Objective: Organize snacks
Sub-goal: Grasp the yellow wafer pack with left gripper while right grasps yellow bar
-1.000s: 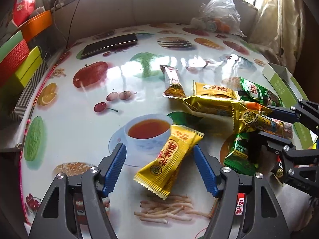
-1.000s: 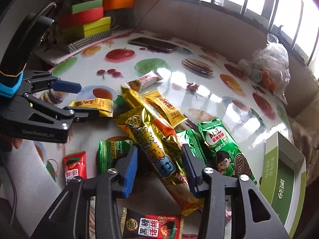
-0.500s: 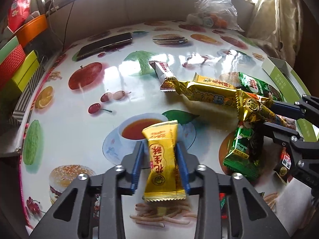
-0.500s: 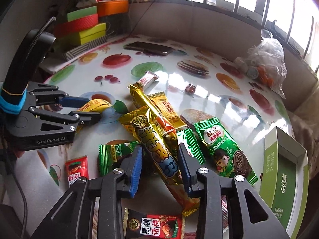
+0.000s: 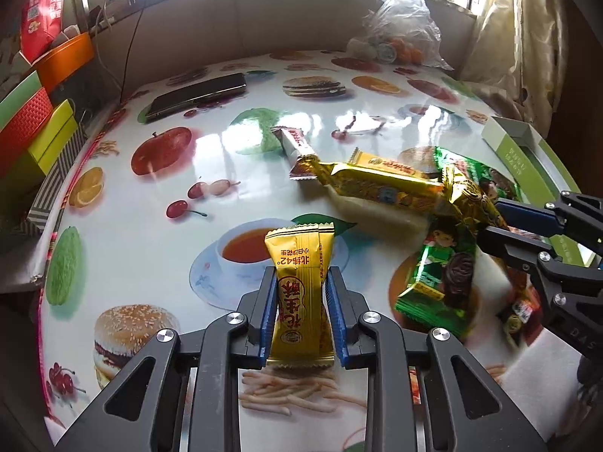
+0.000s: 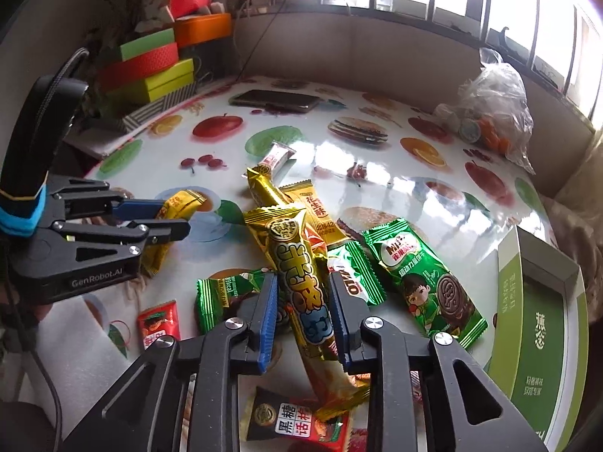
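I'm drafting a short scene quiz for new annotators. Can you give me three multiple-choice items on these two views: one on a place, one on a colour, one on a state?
1. Where does the phone lie?
A. far side of the table
B. inside the green box
C. under the snack pile

2. What colour is the snack in the left gripper?
A. green
B. yellow
C. red

3. The green box is
A. taped shut
B. crushed flat
C. open

Key: 1 A, it lies beyond the snacks; 2 B, the wrapper is yellow; 3 C, its inside shows.
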### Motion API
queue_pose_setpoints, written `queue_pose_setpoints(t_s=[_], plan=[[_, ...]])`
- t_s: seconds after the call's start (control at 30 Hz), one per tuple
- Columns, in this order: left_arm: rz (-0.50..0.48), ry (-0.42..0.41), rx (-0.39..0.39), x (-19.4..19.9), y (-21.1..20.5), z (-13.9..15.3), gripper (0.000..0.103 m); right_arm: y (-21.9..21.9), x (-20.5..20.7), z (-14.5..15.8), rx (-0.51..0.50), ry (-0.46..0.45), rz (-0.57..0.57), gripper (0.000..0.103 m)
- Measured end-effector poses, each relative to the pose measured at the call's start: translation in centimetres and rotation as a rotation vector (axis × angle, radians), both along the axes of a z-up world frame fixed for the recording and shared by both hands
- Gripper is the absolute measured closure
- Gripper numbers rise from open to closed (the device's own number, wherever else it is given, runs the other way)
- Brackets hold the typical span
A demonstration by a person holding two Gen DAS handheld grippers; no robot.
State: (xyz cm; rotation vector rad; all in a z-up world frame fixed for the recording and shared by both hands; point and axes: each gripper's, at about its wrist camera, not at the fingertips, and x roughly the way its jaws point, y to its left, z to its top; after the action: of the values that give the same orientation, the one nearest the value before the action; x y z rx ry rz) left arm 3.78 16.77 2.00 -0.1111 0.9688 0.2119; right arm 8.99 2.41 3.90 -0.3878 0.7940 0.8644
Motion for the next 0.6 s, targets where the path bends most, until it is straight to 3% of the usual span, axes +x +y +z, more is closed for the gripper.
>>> queue_pose_setpoints(t_s=[0.6], plan=[[-0.046, -0.074, -0.019, -1.1, -3.5, 3.8, 0.077, -2.9, -0.6, 2.4, 0.100, 0.030, -0.112, 0.080]])
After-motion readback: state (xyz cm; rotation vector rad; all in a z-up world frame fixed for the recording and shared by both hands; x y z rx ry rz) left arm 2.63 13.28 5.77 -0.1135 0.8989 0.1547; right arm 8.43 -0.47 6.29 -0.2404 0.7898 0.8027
